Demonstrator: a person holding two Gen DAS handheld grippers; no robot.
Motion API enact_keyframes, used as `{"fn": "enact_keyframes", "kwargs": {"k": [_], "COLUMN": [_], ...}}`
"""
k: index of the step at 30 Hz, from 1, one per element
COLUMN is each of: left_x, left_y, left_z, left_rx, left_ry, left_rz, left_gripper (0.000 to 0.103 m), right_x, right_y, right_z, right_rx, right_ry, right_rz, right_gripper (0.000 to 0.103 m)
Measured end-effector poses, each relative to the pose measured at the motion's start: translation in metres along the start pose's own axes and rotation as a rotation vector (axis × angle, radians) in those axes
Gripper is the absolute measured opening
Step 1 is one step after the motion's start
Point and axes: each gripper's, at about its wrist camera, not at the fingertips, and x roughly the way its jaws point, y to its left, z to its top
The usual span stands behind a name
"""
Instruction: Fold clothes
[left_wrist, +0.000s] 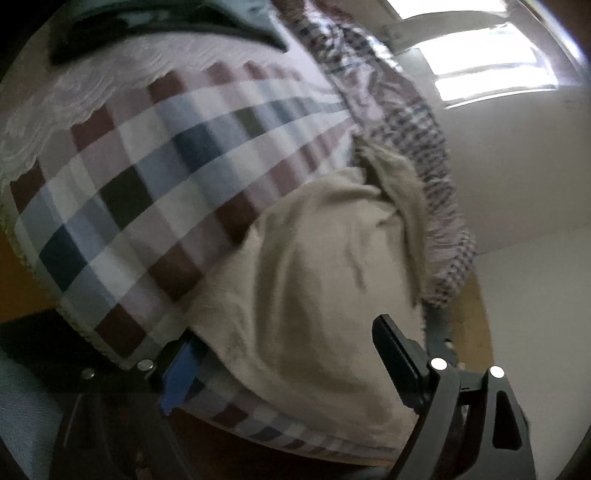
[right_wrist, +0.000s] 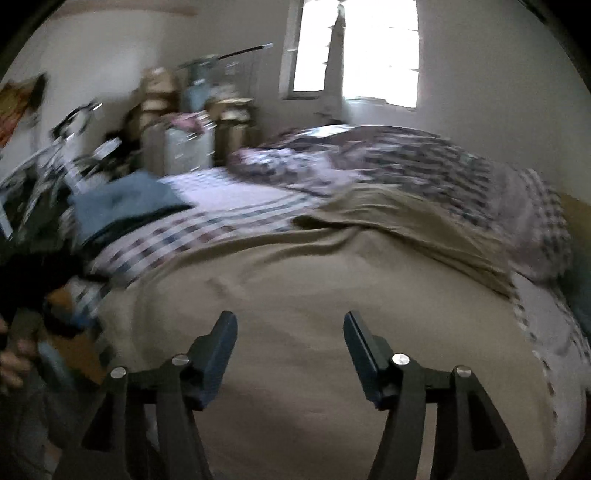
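A beige garment (right_wrist: 303, 280) lies spread over the near part of a bed with a checked cover (left_wrist: 147, 173). In the right wrist view, my right gripper (right_wrist: 290, 328) hovers just above the garment's middle. Its jaws stand apart with nothing pinched between them. In the left wrist view, the same beige garment (left_wrist: 314, 266) reaches to the bed's edge. My left gripper (left_wrist: 284, 339) stands wide open at that edge, one finger on each side of the cloth. Its pads are not pressing on the cloth, and the fabric partly hides its blue-padded finger (left_wrist: 181, 373).
A crumpled plaid blanket with a fringe (right_wrist: 406, 162) lies at the far side of the bed. Folded blue clothing (right_wrist: 125, 199) rests on the bed's left. Boxes and clutter (right_wrist: 192, 122) stand under a bright window (right_wrist: 369, 48). A person's hand (right_wrist: 11, 362) shows at the left edge.
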Motion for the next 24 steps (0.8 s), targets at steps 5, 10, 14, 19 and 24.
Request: {"fn": "enact_keyframes", "kwargs": {"k": [5,10,14,19,24], "left_x": [-0.003,0.002,0.007,0.010,0.007], "left_y": [0.005,0.013,0.020,0.025,0.022], "left_z": [0.003,0.005,0.007,0.010,0.009], "left_rx": [-0.030,-0.056,-0.068,-0.086,-0.082], "left_ry": [0.019,0.046,0.062,0.088,0.091], "left_rz": [-0.067,-0.038,-0.018,0.001,-0.015], "left_gripper": [0.090,0.090,0.079,0.030,0.009], "right_x": [0.016,0.026,0.030,0.035,0.037], "right_y": [0.059,0.110,0.124,0.126,0.139], "right_z": [-0.012,-0.031,-0.036,-0.035,-0.041], "right_rx": [-0.194,-0.390,-0.441,-0.458,-0.522], "right_ry": [0.054,0.048,0.035,0.021,0.012], "right_rz": [0.108,0.125,0.142,0.131,0.120], "right_gripper": [0.065,0.065,0.065,0.065,0.065]}}
